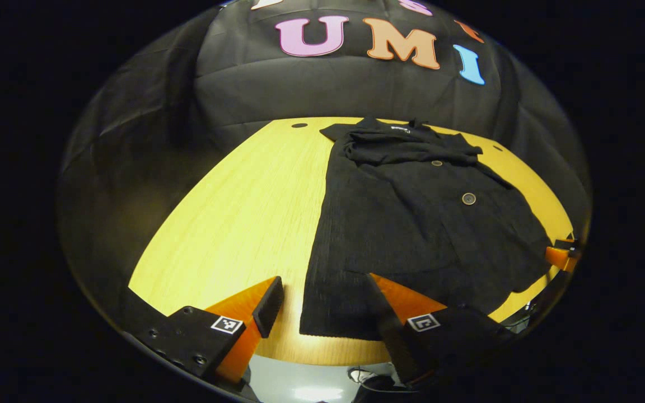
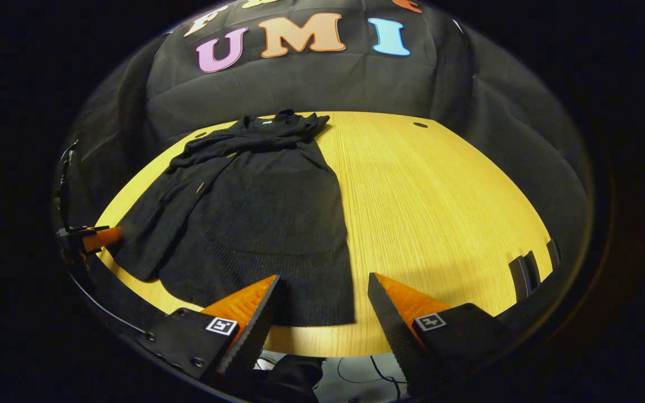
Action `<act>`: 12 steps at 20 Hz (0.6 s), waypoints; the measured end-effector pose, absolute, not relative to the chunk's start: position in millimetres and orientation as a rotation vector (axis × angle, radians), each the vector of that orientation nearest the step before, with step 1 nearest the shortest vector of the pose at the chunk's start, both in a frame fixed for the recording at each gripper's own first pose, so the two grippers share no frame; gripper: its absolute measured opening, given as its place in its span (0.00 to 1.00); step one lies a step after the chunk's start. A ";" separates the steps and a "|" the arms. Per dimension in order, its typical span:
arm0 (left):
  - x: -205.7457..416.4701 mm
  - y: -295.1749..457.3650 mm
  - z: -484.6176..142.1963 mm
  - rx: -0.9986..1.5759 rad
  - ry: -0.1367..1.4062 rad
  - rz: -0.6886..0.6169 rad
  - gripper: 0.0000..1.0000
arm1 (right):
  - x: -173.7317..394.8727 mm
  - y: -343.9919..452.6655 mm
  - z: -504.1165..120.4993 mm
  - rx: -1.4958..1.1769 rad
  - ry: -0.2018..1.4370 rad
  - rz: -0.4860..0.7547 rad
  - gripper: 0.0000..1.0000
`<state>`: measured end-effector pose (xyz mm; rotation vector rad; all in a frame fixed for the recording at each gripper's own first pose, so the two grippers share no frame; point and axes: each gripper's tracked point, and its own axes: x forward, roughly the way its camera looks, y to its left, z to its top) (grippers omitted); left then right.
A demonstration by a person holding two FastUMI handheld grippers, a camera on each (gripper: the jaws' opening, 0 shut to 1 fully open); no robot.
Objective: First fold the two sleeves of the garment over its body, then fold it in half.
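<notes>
**Both grippers wide at the hem, garment flat on the desk**

Nearest my left camera, the left gripper (image 1: pixel 322 310) stands wide, holding nothing, its fingers straddling the near left corner of the garment (image 1: pixel 412 224) at the desk's (image 1: pixel 244 212) near edge. One finger sits over bare wood just left of the hem, the other over the cloth itself; I cannot tell whether either touches. Ahead of this gripper the garment lies flat and runs away toward the far edge, with its buttons (image 1: pixel 468 198) up the front and a bunched fold of cloth across the chest near the collar. Far to the right, at the desk's rim, I see the right gripper (image 1: pixel 562 254).

From my right camera, the right gripper (image 2: pixel 322 310) is also wide and empty, hovering at the near edge. Its left finger overlaps the hem's right corner; its right finger is over bare desk (image 2: pixel 440 212). The garment (image 2: pixel 255 224) spreads ahead and to the left. The left gripper (image 2: pixel 90 238) shows far left, just beside the garment's edge.
</notes>
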<state>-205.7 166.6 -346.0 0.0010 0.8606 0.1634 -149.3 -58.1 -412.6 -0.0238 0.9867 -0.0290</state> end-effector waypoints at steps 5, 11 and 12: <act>-196.7 140.0 -350.5 0.021 0.822 0.044 0.39 | -148.8 -34.9 -412.3 -0.016 1.000 0.063 0.38; -190.4 135.6 -336.4 -0.007 0.865 0.087 0.00 | -140.6 -28.9 -388.7 0.044 0.924 0.028 0.03; -182.4 130.3 -322.6 -0.018 0.825 0.059 0.00 | -136.5 -26.2 -376.3 0.064 0.890 0.042 0.03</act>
